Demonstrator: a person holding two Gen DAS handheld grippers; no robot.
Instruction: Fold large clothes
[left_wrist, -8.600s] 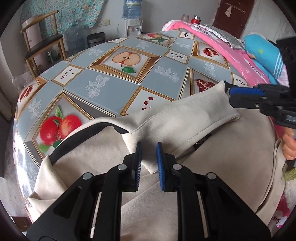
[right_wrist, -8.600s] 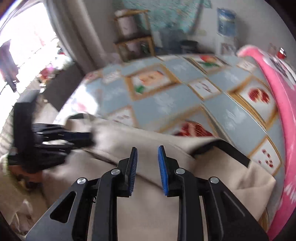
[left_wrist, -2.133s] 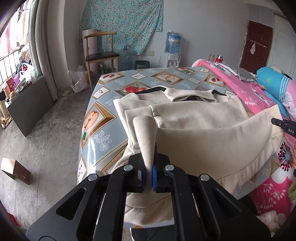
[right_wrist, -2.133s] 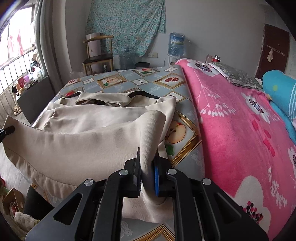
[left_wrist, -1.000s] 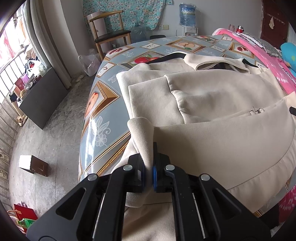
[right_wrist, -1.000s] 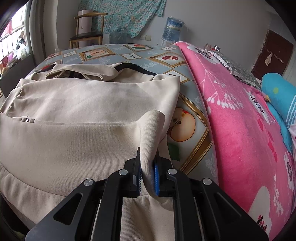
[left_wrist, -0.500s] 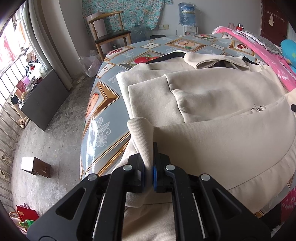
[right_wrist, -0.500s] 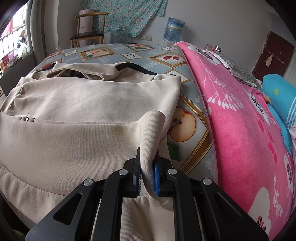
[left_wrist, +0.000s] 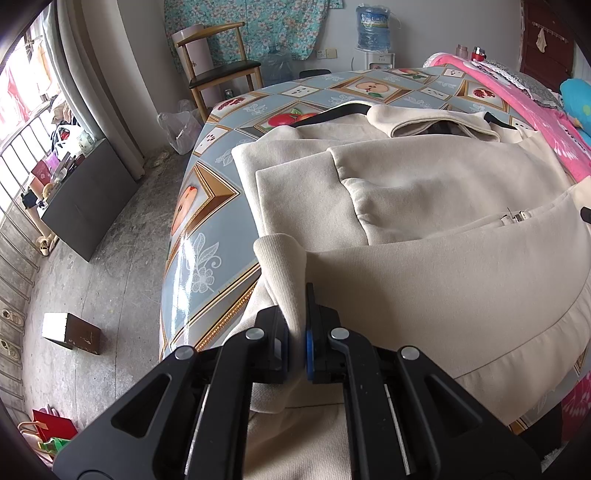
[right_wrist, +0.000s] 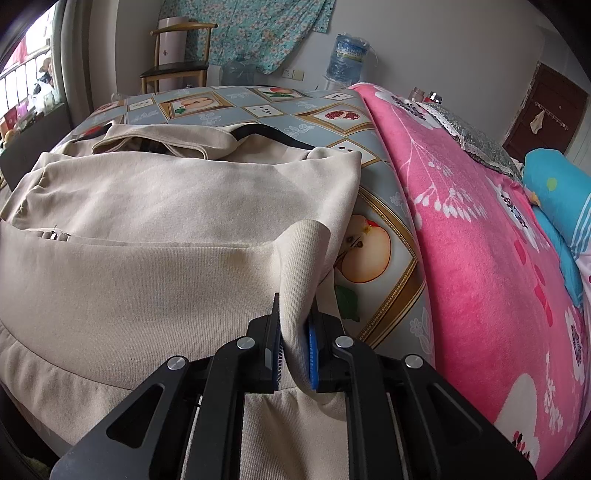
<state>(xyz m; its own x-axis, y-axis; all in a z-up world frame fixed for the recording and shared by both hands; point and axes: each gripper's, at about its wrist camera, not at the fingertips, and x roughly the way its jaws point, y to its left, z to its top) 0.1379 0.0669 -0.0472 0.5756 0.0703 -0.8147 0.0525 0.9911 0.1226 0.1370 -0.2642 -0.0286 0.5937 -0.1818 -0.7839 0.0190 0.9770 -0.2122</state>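
Note:
A large beige jacket (left_wrist: 424, 184) with a dark-lined collar lies on the fruit-patterned table (left_wrist: 207, 236); it also shows in the right wrist view (right_wrist: 177, 206). Its ribbed bottom hem is folded up over the body. My left gripper (left_wrist: 296, 332) is shut on the hem's left corner (left_wrist: 284, 258) at the table's near edge. My right gripper (right_wrist: 295, 339) is shut on the hem's right corner (right_wrist: 303, 251). A small zipper pull (left_wrist: 517, 218) shows at the fold line.
A pink flowered blanket (right_wrist: 480, 240) lies right of the table, with a blue pillow (right_wrist: 554, 192) beyond. A wooden chair (left_wrist: 218, 70) and a water bottle (left_wrist: 373, 22) stand at the far wall. A small box (left_wrist: 70, 332) sits on the concrete floor at left.
Over two seconds both grippers carried the hem forward and down onto the jacket body. In the last half second almost nothing moved.

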